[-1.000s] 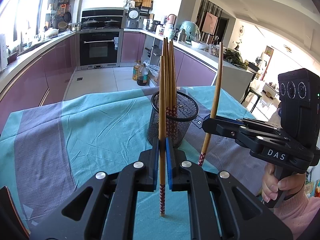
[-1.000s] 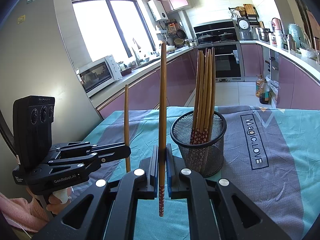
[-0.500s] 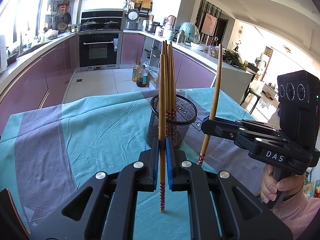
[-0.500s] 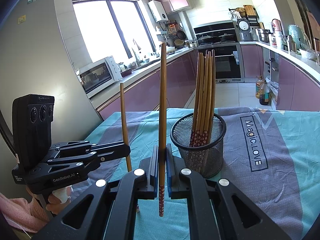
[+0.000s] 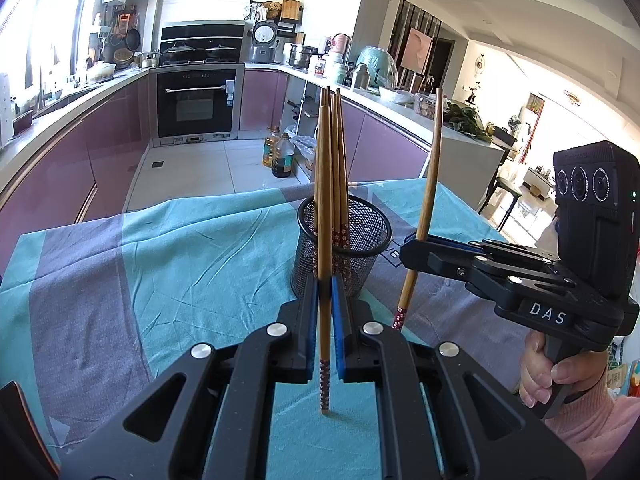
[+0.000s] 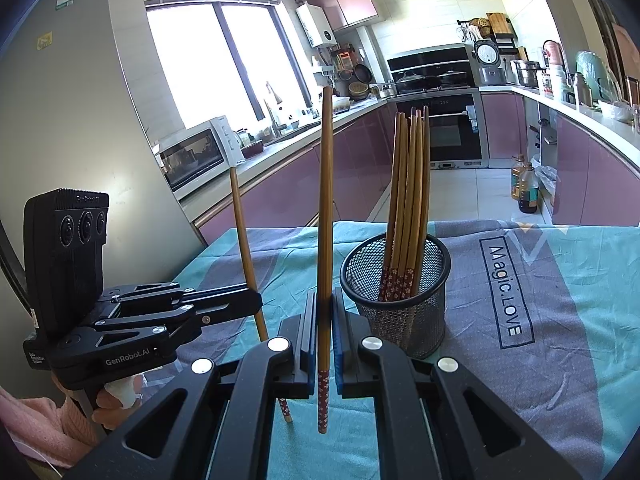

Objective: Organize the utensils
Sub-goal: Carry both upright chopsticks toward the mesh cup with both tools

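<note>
My left gripper (image 5: 325, 292) is shut on a wooden chopstick (image 5: 324, 216) held upright, its patterned end hanging below the jaws. My right gripper (image 6: 325, 308) is shut on a second chopstick (image 6: 325, 208), also upright. Each gripper shows in the other's view: the right one (image 5: 416, 246) with its chopstick (image 5: 426, 196) right of the holder, the left one (image 6: 252, 300) with its chopstick (image 6: 244, 240) left of it. A black mesh holder (image 5: 342, 246) with several chopsticks (image 6: 408, 200) stands on the table just ahead of both grippers; it also shows in the right wrist view (image 6: 400, 304).
The table is covered by a teal and grey cloth (image 5: 180, 248) printed "Magic.LOVE" (image 6: 506, 290). Purple kitchen cabinets, an oven (image 5: 196, 100) and oil bottles (image 5: 280, 152) on the floor lie beyond the far edge. A microwave (image 6: 196, 156) sits on the left counter.
Both grippers with their chopsticks have drawn back a little from the holder and lowered slightly. Both stay shut on their chopsticks.
</note>
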{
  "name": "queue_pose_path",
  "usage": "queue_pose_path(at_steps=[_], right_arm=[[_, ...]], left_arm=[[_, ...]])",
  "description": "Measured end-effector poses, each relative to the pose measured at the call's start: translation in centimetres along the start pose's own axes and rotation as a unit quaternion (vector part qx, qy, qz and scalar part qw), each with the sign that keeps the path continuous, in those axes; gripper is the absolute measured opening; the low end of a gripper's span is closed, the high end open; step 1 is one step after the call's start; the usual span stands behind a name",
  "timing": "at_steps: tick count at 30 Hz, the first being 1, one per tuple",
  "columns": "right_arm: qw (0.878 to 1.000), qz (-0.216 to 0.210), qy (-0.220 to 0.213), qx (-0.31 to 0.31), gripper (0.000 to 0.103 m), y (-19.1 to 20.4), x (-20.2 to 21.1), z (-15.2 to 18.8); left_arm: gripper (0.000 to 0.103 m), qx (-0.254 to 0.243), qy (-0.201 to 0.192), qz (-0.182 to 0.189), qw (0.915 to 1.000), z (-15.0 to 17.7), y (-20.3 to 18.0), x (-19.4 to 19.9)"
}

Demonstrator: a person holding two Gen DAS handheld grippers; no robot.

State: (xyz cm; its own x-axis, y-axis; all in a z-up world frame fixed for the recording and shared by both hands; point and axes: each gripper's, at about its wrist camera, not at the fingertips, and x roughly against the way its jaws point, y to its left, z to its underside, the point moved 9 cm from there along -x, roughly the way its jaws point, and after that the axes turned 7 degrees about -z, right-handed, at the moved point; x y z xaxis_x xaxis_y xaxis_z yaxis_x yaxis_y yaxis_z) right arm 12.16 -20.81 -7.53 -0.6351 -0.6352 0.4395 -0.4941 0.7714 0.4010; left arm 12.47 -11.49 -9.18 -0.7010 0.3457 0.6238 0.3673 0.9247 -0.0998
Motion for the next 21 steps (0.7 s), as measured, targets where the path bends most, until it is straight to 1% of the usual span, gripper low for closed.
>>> queue_pose_path(at_steps=[21], right_arm=[[1.000,0.001,-0.005,0.002,0.006,-0.11,0.15,-0.33]], left_arm=[[0.008,-0.002,-0.003,0.002,1.0000,-0.36,-0.06,0.19]])
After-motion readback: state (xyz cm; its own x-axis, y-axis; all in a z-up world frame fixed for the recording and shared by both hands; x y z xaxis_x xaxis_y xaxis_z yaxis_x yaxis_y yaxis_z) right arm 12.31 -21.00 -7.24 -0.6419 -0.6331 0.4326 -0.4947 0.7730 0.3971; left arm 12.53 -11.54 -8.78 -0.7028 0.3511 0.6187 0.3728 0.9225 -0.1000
